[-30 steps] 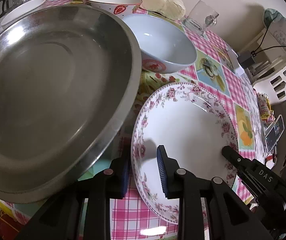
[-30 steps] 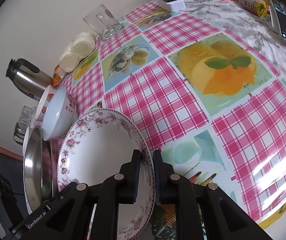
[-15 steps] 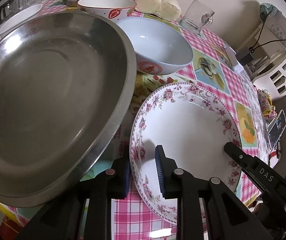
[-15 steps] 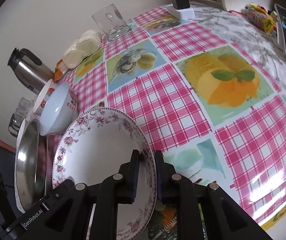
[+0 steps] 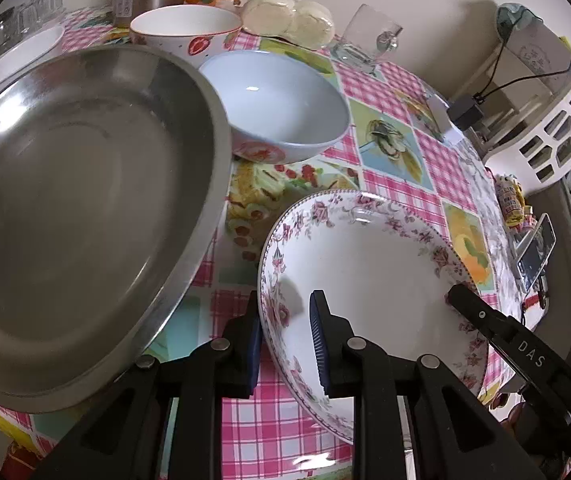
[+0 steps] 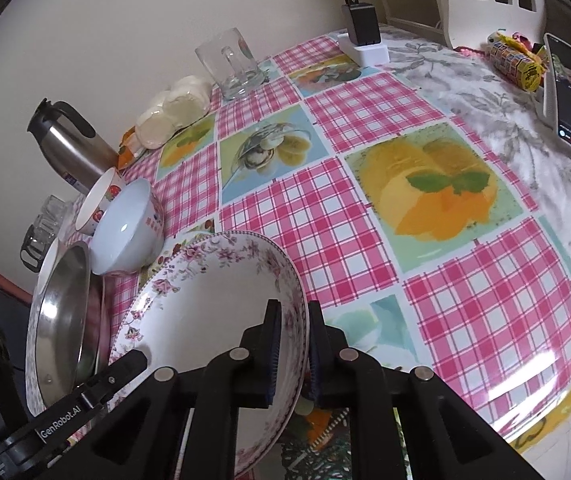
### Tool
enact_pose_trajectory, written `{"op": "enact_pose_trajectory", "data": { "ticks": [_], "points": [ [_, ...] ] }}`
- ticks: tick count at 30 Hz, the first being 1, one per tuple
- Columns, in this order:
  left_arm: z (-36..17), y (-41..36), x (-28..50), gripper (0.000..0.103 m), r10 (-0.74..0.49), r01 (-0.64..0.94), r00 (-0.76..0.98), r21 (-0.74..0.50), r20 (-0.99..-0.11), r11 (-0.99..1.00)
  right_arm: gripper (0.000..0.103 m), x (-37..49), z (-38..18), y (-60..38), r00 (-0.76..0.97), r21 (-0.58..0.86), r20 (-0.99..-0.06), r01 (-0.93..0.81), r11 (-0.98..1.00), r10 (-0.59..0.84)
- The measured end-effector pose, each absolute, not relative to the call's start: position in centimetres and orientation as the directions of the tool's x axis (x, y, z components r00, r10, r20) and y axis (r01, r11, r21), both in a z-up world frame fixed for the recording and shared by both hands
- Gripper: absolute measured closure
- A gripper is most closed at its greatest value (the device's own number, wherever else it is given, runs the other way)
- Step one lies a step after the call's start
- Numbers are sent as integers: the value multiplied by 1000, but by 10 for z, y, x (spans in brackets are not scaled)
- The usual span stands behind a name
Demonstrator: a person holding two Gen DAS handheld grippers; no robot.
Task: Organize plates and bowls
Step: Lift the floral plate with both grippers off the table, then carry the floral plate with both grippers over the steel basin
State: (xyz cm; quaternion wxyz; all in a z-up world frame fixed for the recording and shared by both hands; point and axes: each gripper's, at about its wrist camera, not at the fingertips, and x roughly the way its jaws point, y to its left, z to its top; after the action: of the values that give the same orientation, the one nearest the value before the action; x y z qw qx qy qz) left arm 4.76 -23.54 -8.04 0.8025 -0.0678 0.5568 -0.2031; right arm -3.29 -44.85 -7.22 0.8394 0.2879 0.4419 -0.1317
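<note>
The floral plate [image 5: 369, 268] is sitting tilted above the checked tablecloth [image 6: 365, 216], just beside the steel basin [image 5: 81, 208]. The right gripper [image 6: 290, 344] is pinching its rim, pads pressed against both faces. The left gripper [image 5: 285, 334] is straddling the opposite rim with jaws spread. A pale blue bowl [image 5: 277, 104] is resting behind.

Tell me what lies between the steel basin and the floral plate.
Left wrist view: only bare tablecloth separates the steel basin from the floral plate, plus the outer finger of the left gripper nearest the camera.
</note>
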Motion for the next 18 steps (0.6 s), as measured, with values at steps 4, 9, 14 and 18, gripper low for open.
{"op": "enact_pose_trajectory", "data": {
  "ticks": [4, 9, 14, 18],
  "points": [
    [-76, -237, 48, 79, -414, 265, 299, -342, -860, 902, 90, -37, -65, -449, 582, 355, -813, 481, 802, 11],
    [-64, -234, 47, 79, -442, 277, 313, -364, -841, 889, 90, -41, -49, -449, 609, 355, -793, 479, 803, -13],
    [-42, -231, 47, 79, -467, 300, 358, -374, -808, 877, 90, -46, -23, -442, 657, 353, -753, 457, 816, -42],
    [-23, -221, 49, 79, -495, 316, 389, -392, -777, 864, 90, -47, -4, -433, 686, 344, -724, 444, 827, -67]
  ]
}}
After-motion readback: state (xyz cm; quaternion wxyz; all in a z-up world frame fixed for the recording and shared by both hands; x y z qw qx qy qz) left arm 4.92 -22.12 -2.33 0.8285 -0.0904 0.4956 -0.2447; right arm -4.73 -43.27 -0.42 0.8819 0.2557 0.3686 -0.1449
